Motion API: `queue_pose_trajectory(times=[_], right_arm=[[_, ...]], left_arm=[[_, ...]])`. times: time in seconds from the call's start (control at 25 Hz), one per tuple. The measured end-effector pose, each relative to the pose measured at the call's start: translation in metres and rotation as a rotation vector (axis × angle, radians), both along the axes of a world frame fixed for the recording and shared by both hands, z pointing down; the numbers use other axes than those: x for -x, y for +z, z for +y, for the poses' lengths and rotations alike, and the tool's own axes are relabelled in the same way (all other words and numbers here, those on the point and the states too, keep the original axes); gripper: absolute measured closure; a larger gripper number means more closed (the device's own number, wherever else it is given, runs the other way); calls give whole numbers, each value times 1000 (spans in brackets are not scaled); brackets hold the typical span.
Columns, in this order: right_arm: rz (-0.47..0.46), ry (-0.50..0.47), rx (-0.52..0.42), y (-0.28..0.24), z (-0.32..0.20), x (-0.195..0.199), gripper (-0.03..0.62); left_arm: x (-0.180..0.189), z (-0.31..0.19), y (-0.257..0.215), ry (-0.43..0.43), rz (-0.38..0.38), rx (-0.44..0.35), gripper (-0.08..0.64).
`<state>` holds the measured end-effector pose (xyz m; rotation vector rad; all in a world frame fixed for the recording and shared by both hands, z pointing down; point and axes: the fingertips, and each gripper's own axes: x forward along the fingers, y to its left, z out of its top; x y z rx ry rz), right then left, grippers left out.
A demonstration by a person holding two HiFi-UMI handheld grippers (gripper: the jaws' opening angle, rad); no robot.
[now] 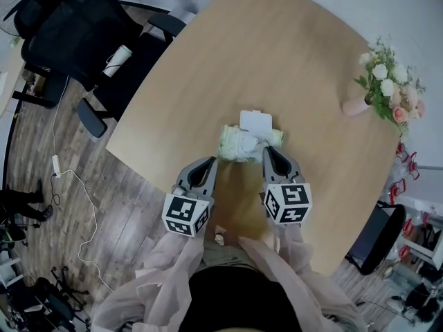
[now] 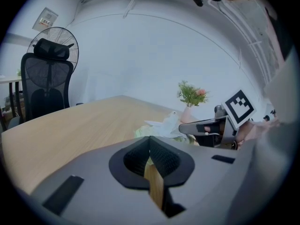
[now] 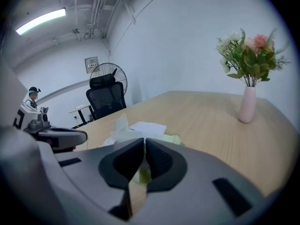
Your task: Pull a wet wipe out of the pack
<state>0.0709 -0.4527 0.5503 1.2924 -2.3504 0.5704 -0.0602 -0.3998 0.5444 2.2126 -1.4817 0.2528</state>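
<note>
Office room: plank floor (image 1: pixel 124 206), white walls, standing fan (image 2: pixel 54 39) at the back. Big pale-wood counter (image 1: pixel 277 61) fills most of the head view. Black office chair (image 1: pixel 76 33) sits off its far-left edge. Pink vase of flowers (image 1: pixel 384 88) stands near the right edge, well apart from the work.

Both claws hover at the near edge of the counter, pointing at the pack.
- left claw (image 1: pixel 212 161): pads together at the tip, nothing between them. Tip is just beside the pack's near-left corner.
- right claw (image 1: pixel 267 149): narrowed to a thin slit, nothing seen pinched. Tip is just beside the pack's right end. Contact with the film can't be confirmed.

Pack (image 1: pixel 228 144) lies flat on the counter between the two tips, toward the near edge. Soft pale-green film, a bit crumpled. White lid (image 1: pixel 255 123) is flipped open and lies back on the far side.

Wipe (image 1: pixel 243 142): a white crumpled tuft stands up out of the opening, roughly mid-pack, left of the right claw's line.

Status, judged from this:
- Done: lid open, wipe end exposed.
- Not done: no claw is on the tuft, and the wipe remains in the pack.
- Left: pinch the tuft, hold the pack down, draw the wipe clear.
</note>
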Motion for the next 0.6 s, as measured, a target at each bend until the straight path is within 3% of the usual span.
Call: queue_pose_trajectory(times=[0.6], right_arm=[[-2, 18, -6, -5, 18, 6, 584]], left_arm=[[16, 12, -11, -15, 7, -24, 548]])
